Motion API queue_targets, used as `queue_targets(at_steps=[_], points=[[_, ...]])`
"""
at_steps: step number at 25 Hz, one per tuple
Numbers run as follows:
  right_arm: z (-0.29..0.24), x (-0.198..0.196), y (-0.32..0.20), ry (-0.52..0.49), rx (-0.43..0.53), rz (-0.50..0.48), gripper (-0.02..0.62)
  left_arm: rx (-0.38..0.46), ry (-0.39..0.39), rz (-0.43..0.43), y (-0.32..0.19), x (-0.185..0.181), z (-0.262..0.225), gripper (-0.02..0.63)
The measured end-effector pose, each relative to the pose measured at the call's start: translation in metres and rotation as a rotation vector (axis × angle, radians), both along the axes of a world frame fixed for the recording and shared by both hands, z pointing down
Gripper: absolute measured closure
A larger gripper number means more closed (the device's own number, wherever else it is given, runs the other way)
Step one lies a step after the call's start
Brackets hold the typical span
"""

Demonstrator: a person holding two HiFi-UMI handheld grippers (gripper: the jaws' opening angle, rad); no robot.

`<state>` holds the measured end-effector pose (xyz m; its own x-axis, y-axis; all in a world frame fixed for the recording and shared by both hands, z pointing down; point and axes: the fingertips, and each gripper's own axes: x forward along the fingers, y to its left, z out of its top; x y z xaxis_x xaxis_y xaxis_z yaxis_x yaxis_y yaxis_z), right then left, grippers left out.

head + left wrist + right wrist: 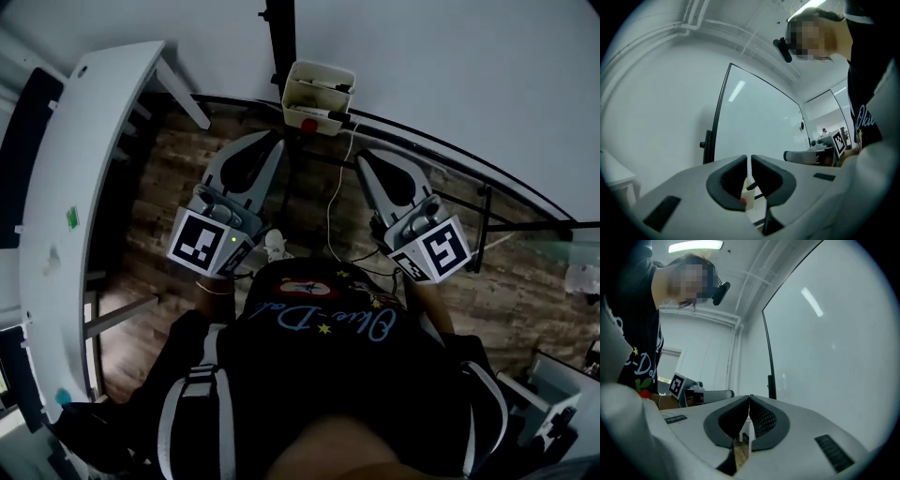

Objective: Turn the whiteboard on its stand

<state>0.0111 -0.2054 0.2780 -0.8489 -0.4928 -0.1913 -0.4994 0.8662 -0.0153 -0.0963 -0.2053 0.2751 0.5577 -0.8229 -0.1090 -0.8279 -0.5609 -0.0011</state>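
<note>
The whiteboard (450,75) fills the upper right of the head view, a white panel in a thin black frame, on a black stand post (281,37). A white pen tray (319,94) holding a red-capped item hangs at its lower edge. My left gripper (265,141) points at the board just below and left of the tray, its jaws a narrow slit apart with nothing gripped (749,159). My right gripper (370,157) sits right of the tray, jaws closed tip to tip on nothing (749,397). Neither touches the board (759,117) (834,333).
A long white table (66,187) runs down the left side. Wood-look floor (169,187) lies below the board. A white cable (333,216) hangs from the tray to the floor. Black stand bars (525,225) cross at the right.
</note>
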Motion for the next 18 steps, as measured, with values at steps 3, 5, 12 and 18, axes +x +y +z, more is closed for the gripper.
queue_targets(at_steps=[3, 5, 12, 18], points=[[0.001, -0.009, -0.008, 0.018, -0.006, 0.026, 0.568, -0.001, -0.001, 0.038, -0.016, -0.006, 0.001, 0.58], [0.001, -0.015, -0.012, 0.023, -0.008, 0.044, 0.568, -0.004, 0.001, 0.068, -0.025, -0.009, 0.001, 0.566], [-0.004, -0.04, -0.025, 0.035, -0.001, 0.089, 0.568, -0.006, 0.006, 0.118, -0.053, -0.028, -0.003, 0.558], [-0.007, -0.062, -0.038, 0.039, 0.004, 0.132, 0.568, -0.016, -0.008, 0.164, -0.07, -0.04, -0.001, 0.545]])
